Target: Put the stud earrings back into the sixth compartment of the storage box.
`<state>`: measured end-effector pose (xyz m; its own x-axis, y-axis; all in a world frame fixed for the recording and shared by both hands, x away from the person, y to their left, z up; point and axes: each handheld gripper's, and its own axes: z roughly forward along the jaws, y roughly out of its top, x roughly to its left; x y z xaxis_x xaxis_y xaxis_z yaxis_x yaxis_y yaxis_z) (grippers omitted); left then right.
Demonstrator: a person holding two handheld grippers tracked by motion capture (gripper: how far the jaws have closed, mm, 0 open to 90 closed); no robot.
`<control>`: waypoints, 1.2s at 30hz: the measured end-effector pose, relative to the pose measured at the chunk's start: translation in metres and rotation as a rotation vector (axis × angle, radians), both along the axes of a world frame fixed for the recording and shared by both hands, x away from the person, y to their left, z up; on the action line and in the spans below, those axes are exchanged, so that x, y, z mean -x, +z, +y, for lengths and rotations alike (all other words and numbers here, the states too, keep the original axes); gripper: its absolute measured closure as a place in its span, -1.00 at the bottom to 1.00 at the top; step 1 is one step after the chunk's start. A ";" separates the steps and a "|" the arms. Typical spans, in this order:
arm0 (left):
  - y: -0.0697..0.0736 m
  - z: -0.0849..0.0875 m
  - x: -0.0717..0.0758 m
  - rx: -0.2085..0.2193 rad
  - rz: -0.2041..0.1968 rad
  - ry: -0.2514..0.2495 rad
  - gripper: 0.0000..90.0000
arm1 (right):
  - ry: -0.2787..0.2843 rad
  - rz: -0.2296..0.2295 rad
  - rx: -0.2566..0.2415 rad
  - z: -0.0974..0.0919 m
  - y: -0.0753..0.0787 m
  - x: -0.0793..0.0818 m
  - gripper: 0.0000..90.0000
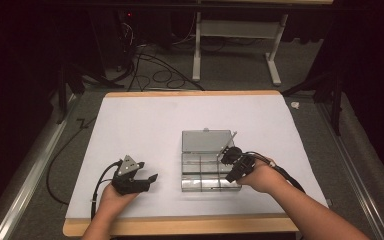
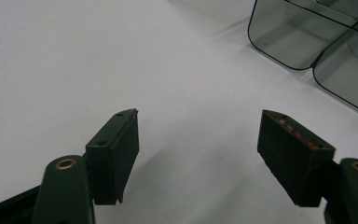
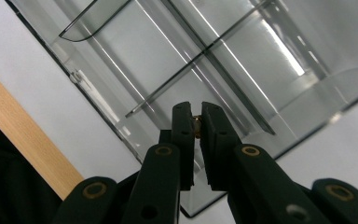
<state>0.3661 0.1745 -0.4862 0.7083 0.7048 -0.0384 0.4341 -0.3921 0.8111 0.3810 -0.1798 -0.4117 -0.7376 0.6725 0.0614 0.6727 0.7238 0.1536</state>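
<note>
A clear plastic compartment box (image 1: 200, 172) lies on the white table cover with its lid (image 1: 206, 141) open and laid back. My right gripper (image 1: 228, 172) hangs over the box's right side. In the right gripper view its jaws (image 3: 196, 114) are shut on a small brass part (image 3: 196, 125), just above the box's dividers (image 3: 177, 77). My left gripper (image 1: 149, 178) rests on the cover to the left of the box, apart from it. It stands open (image 2: 200, 119) with nothing between its fingers, and rounded corners of the box (image 2: 303, 39) show ahead of it.
The white cover (image 1: 145, 125) spreads over a wooden table whose front edge (image 1: 180, 226) lies near the person's forearms. Cables trail from both grippers. Behind the table are floor cables (image 1: 155, 75) and a white table frame (image 1: 235, 35).
</note>
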 end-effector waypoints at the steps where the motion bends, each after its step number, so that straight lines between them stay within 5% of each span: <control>1: 0.000 0.000 0.000 -0.001 0.002 -0.001 -0.33 | 0.011 -0.001 -0.004 0.001 -0.003 -0.001 0.90; 17: 0.000 0.000 0.000 0.002 0.001 -0.001 -0.33 | 0.006 0.017 0.008 0.007 -0.020 -0.002 0.79; 28: 0.000 0.000 0.000 0.000 0.002 -0.002 -0.34 | -0.075 -0.030 -0.075 -0.010 0.018 0.000 0.77; 36: 0.000 0.000 0.000 0.002 0.001 0.000 -0.33 | -0.141 -0.080 -0.042 -0.046 0.033 -0.004 0.77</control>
